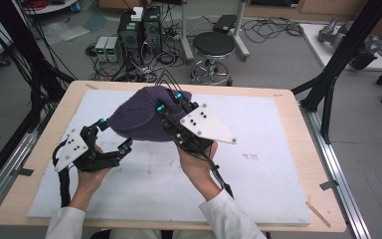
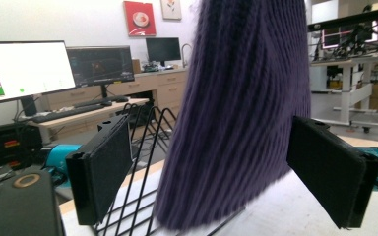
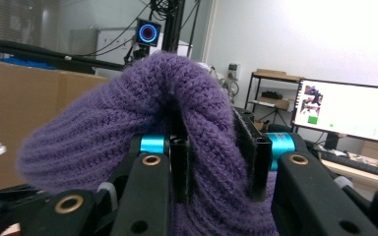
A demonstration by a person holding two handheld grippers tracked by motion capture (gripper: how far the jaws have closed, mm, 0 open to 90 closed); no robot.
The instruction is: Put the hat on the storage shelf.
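- One purple knit hat (image 1: 142, 117), chunky ribbed yarn, soft and floppy, sitting centre-top of the high view, bunched into a rounded dome. In the left gripper view the hat (image 2: 241, 113) hangs down the middle of the frame like a ribbed curtain.
- Right gripper (image 1: 171, 101) is clenched on a fold of the hat; in the right gripper view the knit (image 3: 177, 113) puffs up over both black jaws, squeezed between them at centre frame.
- Left gripper (image 1: 113, 134) is released, jaws spread wide at the hat's lower left edge. In its own view the flat black pads (image 2: 103, 167) stand either side of the fabric without pressing it.
- Both grippers: black frames, teal bits at the jaws, one white three-cornered plate each.
- The table (image 1: 298, 149) is pale wood with rounded corners, topped by one white foam-looking mat (image 1: 258, 174) that stops short of the rim all round.
- Loads of bare mat in the lower middle and right of the high view.
- A thin black wire rack (image 2: 147, 147) shows behind the hat, left-centre of the left gripper view.
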